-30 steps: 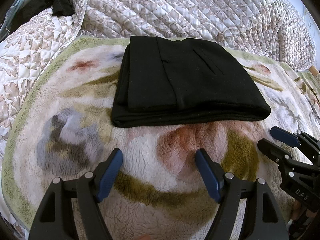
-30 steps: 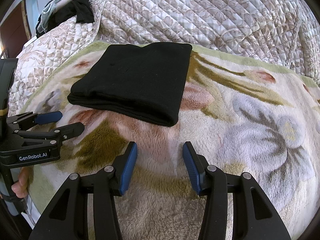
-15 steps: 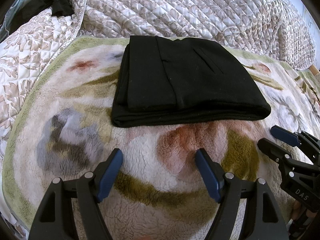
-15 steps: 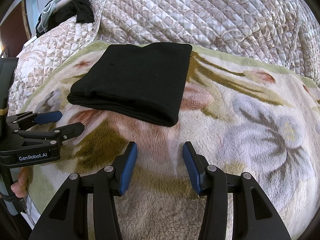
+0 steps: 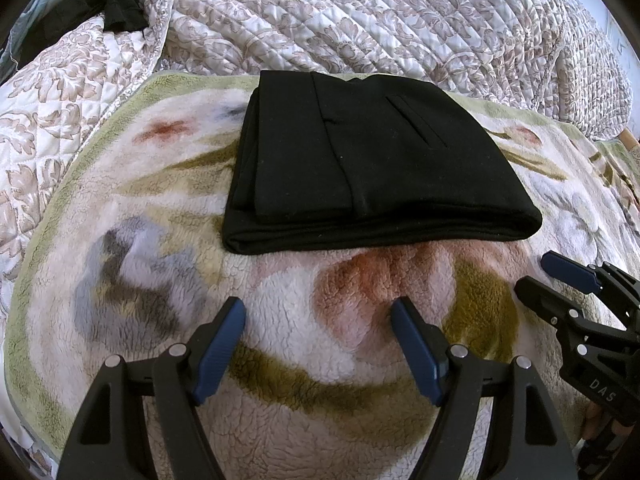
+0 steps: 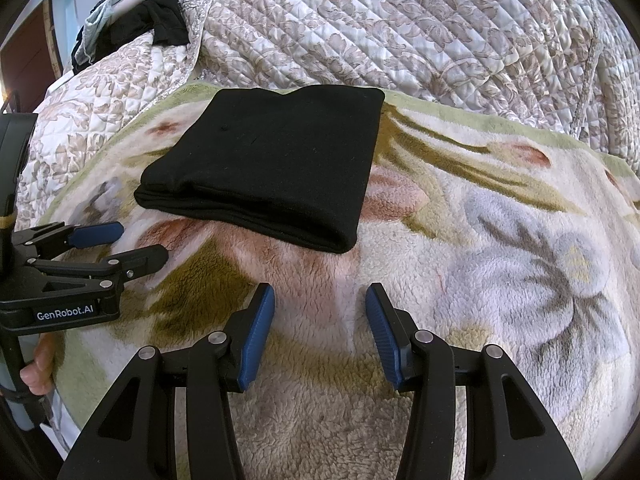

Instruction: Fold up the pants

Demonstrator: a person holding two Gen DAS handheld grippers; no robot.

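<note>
Folded pants (image 5: 372, 168) (underside hidden)

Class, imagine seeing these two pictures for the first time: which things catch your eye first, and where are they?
The black pants, folded into a neat rectangle, lie on the floral fleece blanket near its far edge. Nearer the camera, the left tongs and right tongs hang open above the blanket, holding nothing.
</note>
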